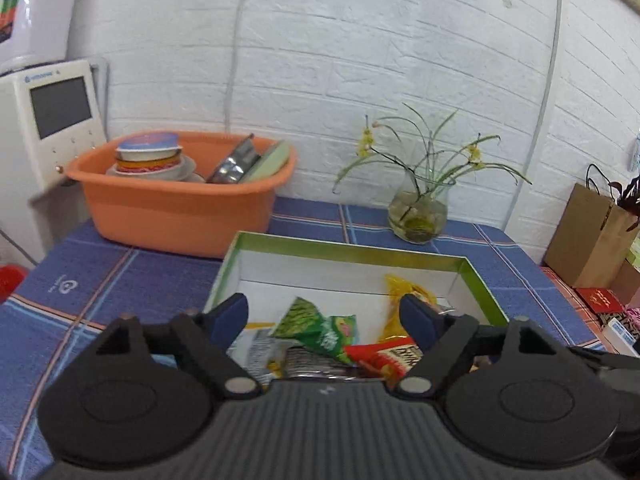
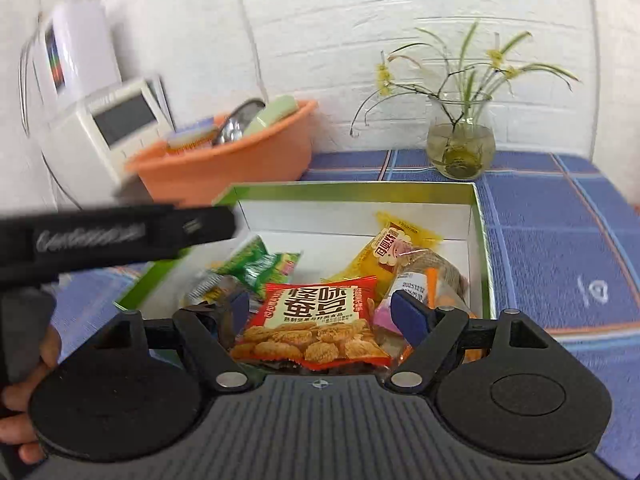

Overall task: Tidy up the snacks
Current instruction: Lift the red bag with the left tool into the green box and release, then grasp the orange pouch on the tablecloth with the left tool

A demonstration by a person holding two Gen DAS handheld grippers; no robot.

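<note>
Nearest, the left gripper (image 1: 325, 314) and the right gripper (image 2: 320, 312) both stand with jaws wide and nothing clamped, above the snacks. Under them a red crinkly cracker packet (image 2: 316, 322), a green packet (image 1: 316, 326) and a yellow packet (image 2: 394, 246) lie inside the green-rimmed white cardboard box (image 1: 348, 249) on the blue checked table (image 1: 92, 272). Behind sit an orange plastic basin (image 1: 180, 204) and a round glass vase (image 1: 418, 216).

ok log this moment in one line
left gripper: open, empty | right gripper: open, empty | snacks: red pack, green pack, yellow pack in box
</note>
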